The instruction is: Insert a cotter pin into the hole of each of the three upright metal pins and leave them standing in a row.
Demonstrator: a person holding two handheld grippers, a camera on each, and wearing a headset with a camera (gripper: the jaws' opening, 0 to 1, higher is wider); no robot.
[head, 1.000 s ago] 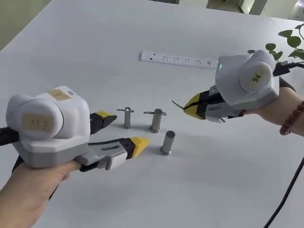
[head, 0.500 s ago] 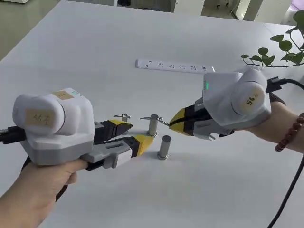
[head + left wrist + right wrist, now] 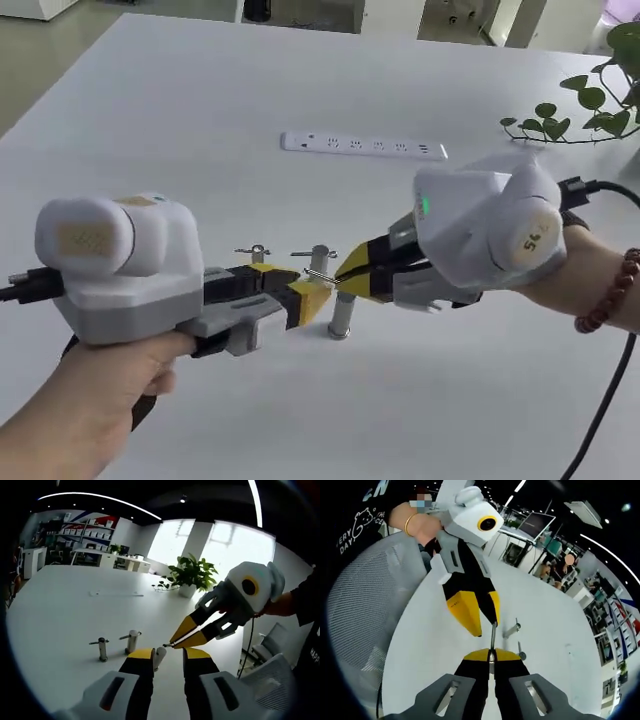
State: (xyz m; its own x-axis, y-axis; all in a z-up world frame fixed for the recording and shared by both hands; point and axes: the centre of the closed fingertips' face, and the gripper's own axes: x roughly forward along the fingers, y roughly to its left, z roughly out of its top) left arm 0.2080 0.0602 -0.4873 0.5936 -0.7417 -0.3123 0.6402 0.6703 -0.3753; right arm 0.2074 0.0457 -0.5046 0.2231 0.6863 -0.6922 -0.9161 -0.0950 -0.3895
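- The left gripper was held low over the white worktop, its yellow-tipped jaws apart.
- In the left gripper view, the bare metal pin stood upright in the gap between those jaws. I could not tell whether either jaw touched it.
- In the head view, that bare metal pin stood on the worktop just beyond the left gripper's jaw tips, nearer the person than the other two pins.
- The right gripper reached in from the right, its jaws closed on a loose cotter pin.
- The loose cotter pin stuck out forward past the jaw tips, hanging above the top of the bare metal pin.
- I could not tell whether it had entered the hole.
- The middle metal pin stood upright just behind, with a fitted cotter pin crosswise through its top.
- The left-hand metal pin stood beside it, apart, with a second fitted cotter pin through its top.
- A white power strip lay well beyond the pins, and a trailing plant reached in at the far right edge.
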